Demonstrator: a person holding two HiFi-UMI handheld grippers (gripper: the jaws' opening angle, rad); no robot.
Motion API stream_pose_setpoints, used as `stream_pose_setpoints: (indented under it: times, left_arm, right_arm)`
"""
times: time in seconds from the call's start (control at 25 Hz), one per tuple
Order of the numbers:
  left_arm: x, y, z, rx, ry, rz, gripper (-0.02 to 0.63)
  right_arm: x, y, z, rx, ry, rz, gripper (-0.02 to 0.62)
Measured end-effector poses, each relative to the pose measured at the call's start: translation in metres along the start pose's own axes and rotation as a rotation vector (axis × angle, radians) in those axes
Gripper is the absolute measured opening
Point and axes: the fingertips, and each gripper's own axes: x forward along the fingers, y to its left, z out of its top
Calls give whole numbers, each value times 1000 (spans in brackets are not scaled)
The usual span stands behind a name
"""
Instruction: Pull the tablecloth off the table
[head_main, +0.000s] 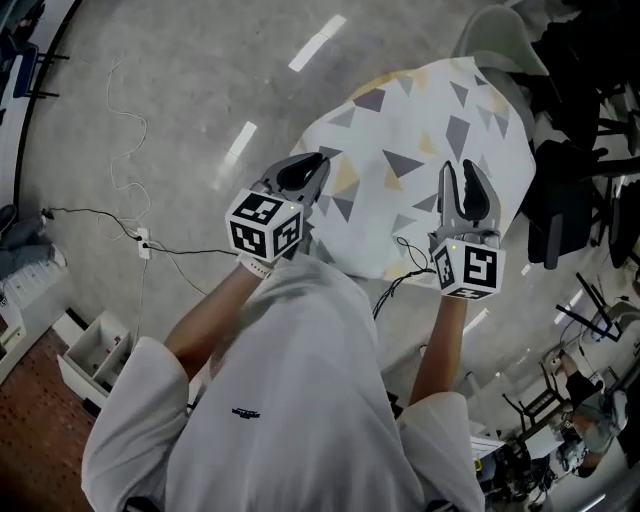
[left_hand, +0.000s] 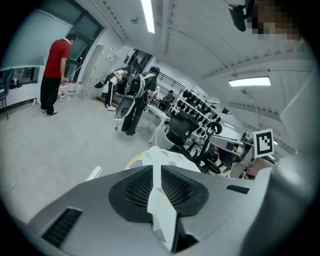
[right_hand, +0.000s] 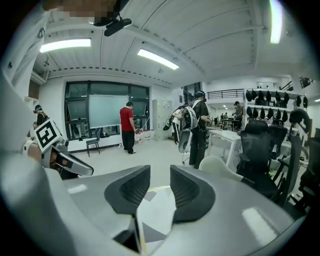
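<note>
The tablecloth (head_main: 400, 160) is white with grey and yellow triangles and hangs bunched in front of me, its near edge at both grippers. My left gripper (head_main: 316, 162) is at the cloth's left edge. In the left gripper view a fold of the tablecloth (left_hand: 162, 210) runs through the narrow slit of that gripper (left_hand: 156, 167), pinched by the pads. My right gripper (head_main: 464, 168) is at the cloth's right side. In the right gripper view its jaws (right_hand: 160, 172) stand apart, with the tablecloth (right_hand: 155, 210) lying loose in the gap. The table itself is hidden under the cloth.
A white chair (head_main: 500, 35) stands behind the cloth and black office chairs (head_main: 570, 190) to its right. Cables (head_main: 120, 215) and a power strip (head_main: 143, 243) lie on the floor at left, near a white box (head_main: 95, 360). People stand further off (right_hand: 127, 127).
</note>
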Motion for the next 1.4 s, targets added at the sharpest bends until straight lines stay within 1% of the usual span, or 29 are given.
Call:
stream_pose_setpoints:
  times: [0.08,0.24,0.36,0.4,0.52,0.6,0.68,0.8,0.92,0.96,1.0,1.04,1.12,1.2,1.24,1.28,1.36,1.4]
  left_arm:
    - [19,11,2,26,27,-7,58]
    - [55,34,2,70,86,-48,126]
    - [83,50,-5,121,151,-103,140]
    - [92,55,-8,141,170,-120,144]
    - [119,76,-18,200,236,-152,189]
    - [138,91,-26,232,297,-179,219]
    - [156,102,-39,244,378,-227,246]
    - [177,112,-64,236,508,-305,272]
    - [187,121,-87,256,613,-343,275]
    - [187,121,-90,261,632,-352,268]
    - [186,120,-91,263,641,-358,234]
    - [183,118,-90,269,644,-353,179]
    - [179,116,-86,302,645,-309,119]
    - [175,115,-83,338,643,-250,83]
    - [172,113,-80,363,634,-227,72]
    - [170,109,-76,396,620,-212,44]
    - [161,99,-66,479,588,-201,26]
    - [157,94,-61,523,574,-201,20]
  right_arm:
    - [23,-7,-4,-27,38,29,150]
    - [69,-19,-11,-87,98,88,155]
    - [102,-23,-25,-123,144,132,156]
    - [112,-24,-31,-137,160,146,169]
    - [143,-25,-53,-151,233,203,179]
    - [162,-25,-67,-137,290,243,179]
    - [177,-26,-74,-147,320,265,179]
    - [197,-24,-84,-195,346,284,179]
    - [213,-22,-99,-246,383,306,183]
    - [218,-23,-104,-262,398,312,187]
    - [222,-25,-109,-276,413,317,187]
    - [225,-28,-112,-287,427,320,189]
    - [228,-37,-116,-302,448,319,190]
    - [228,-43,-116,-304,459,313,190]
    - [229,-44,-115,-302,459,310,190]
    - [230,-45,-114,-300,458,308,190]
    - [230,-46,-116,-307,463,313,190]
    - [230,-45,-118,-322,471,322,201]
